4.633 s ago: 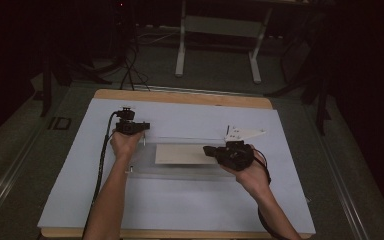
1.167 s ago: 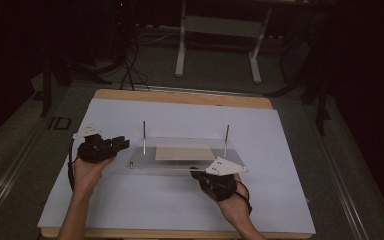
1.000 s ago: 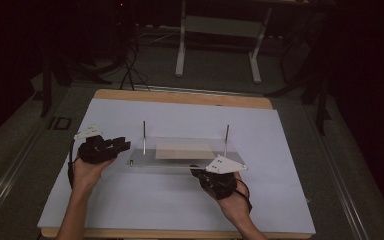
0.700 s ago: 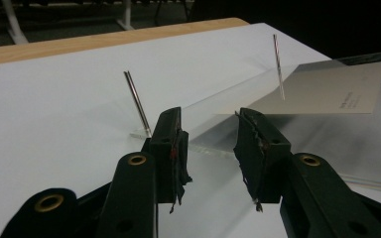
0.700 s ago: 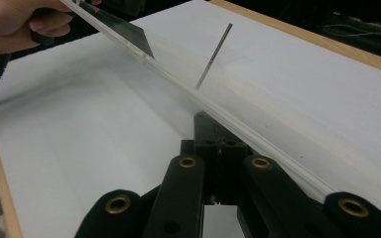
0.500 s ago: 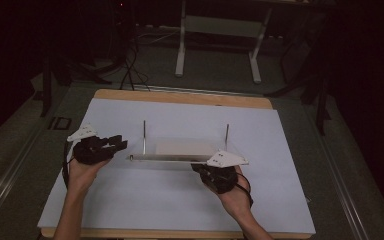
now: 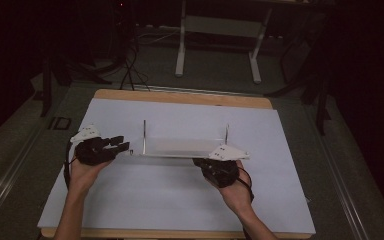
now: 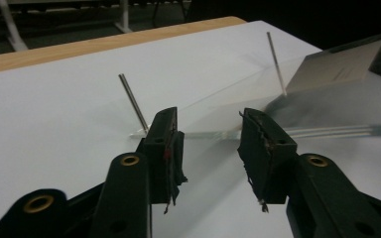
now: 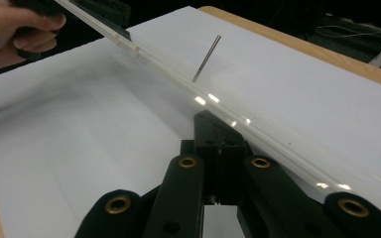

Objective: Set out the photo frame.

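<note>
Gripping the clear acrylic base plate with two thin upright metal rods (image 7: 180, 148), the right tool (image 7: 206, 165) is shut on its edge; the left tool (image 7: 122, 145) is opening around its end, empty, risking the plate tipping.

left tongs (image 8: 208, 144) jaws just opening | clear plate (image 7: 180, 147) end between them | tan sheet gone

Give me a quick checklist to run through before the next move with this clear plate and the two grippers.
1. Right gripper shut on the clear plate: ok.
2. Left gripper gripping the plate: not ok. Its jaws have just been opening; the plate's edge runs between them, but the pads are not pressing on it.
3. Left rod and right rod standing in the plate: ok.
4. Plate lying flat on the white sheet: cannot tell.
</note>
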Demonstrator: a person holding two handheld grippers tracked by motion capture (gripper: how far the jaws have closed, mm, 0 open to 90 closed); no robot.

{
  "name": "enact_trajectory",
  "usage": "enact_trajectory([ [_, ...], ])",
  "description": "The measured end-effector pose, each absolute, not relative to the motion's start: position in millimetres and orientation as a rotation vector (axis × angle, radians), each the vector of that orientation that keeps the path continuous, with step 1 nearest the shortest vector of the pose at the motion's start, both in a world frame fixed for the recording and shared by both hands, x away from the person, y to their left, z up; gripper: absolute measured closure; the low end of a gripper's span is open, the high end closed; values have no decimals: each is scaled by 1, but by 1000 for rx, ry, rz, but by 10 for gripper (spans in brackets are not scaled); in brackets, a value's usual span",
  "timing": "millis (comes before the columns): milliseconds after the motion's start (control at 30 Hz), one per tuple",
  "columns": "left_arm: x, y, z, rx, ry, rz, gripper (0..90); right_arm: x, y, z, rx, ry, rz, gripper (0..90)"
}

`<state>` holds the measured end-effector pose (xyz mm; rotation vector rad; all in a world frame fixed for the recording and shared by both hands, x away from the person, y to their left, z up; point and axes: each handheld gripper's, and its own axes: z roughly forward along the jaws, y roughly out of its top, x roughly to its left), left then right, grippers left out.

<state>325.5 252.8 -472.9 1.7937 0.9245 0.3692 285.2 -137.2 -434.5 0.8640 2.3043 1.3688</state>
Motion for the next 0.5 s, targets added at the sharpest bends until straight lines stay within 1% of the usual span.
enact_trajectory([
  [233,326,252,-475,1819,926,378,527,292,-137,-427,859,2282,1374,900],
  [433,327,245,-476,1843,899,377,521,299,-137,-417,859,2256,1386,900],
  [500,327,240,-476,1855,877,388,496,301,-136,-414,857,2247,1391,900],
])
